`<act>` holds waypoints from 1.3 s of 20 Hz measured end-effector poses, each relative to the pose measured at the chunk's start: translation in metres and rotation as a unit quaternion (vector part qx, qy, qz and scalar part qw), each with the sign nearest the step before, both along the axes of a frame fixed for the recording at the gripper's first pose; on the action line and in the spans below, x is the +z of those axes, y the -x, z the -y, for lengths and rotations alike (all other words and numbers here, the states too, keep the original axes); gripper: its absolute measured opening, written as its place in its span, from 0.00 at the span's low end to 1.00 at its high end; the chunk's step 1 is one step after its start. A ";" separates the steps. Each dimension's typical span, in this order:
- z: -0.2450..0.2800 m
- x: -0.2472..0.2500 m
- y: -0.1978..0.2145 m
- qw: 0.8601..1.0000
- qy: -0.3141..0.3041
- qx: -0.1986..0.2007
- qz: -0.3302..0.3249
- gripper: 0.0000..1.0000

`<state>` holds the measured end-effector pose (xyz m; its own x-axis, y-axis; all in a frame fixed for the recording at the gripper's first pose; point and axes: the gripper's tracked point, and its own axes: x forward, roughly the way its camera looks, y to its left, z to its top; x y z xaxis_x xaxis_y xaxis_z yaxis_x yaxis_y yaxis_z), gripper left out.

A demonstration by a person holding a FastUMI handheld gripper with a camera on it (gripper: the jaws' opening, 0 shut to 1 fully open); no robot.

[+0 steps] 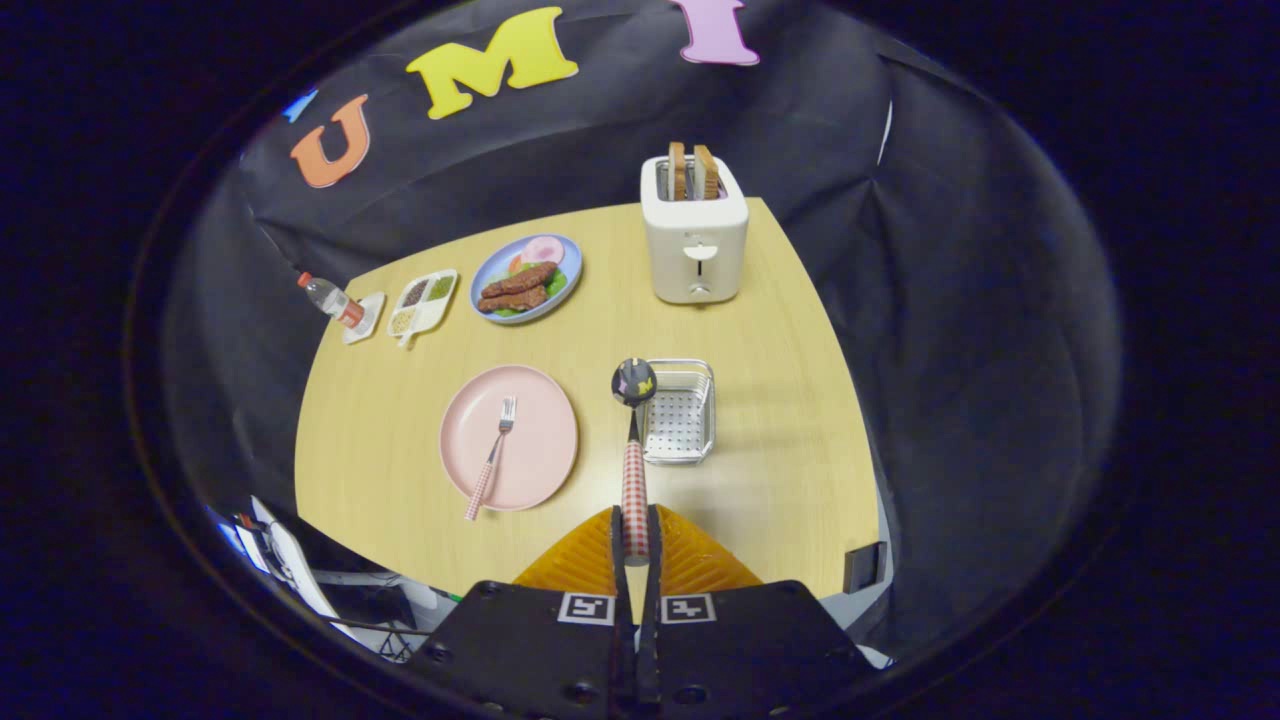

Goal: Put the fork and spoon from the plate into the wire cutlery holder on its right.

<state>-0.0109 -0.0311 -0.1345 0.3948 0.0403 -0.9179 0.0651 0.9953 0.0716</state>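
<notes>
2 fingers of my gripper [636, 545] pinch the checked-handled spoon [634, 440], its dark bowl up at frame centre beside the wire cutlery holder [680, 412]. Left of it, I see the matching fork [491, 458] on the pink round plate [540, 470] on the wooden bench [780, 460].

The setting is a staged recording booth arranged as a dining or kitchen scene. Black cloth [900, 250] encloses a light wooden table [780, 450]. Kitchen props stand on it: a white toaster [694, 245] holding two slices, a blue plate of food [526, 278], a divided snack tray [422, 301], a pink plate [535, 450], and a wire cutlery holder [680, 412]. Cables and equipment [300, 570] lie below the table edge, lower left.
</notes>
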 end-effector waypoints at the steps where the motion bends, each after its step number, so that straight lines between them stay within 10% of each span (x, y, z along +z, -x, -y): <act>1: 0.005 -0.003 -0.001 1.000 0.003 -0.006 -0.020 0.02; 14: 0.026 -0.065 -0.040 0.987 -0.017 -0.069 -0.144 0.04; 18: 0.026 -0.064 -0.038 0.987 -0.021 -0.078 -0.138 0.19; 23: 0.019 -0.019 -0.052 0.999 -0.007 -0.049 -0.020 0.75; 26: -0.001 0.019 -0.057 0.996 0.012 -0.012 0.083 0.81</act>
<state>0.0457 -0.0298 -0.1156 0.5410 0.0076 -0.8410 0.0774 0.9953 0.0588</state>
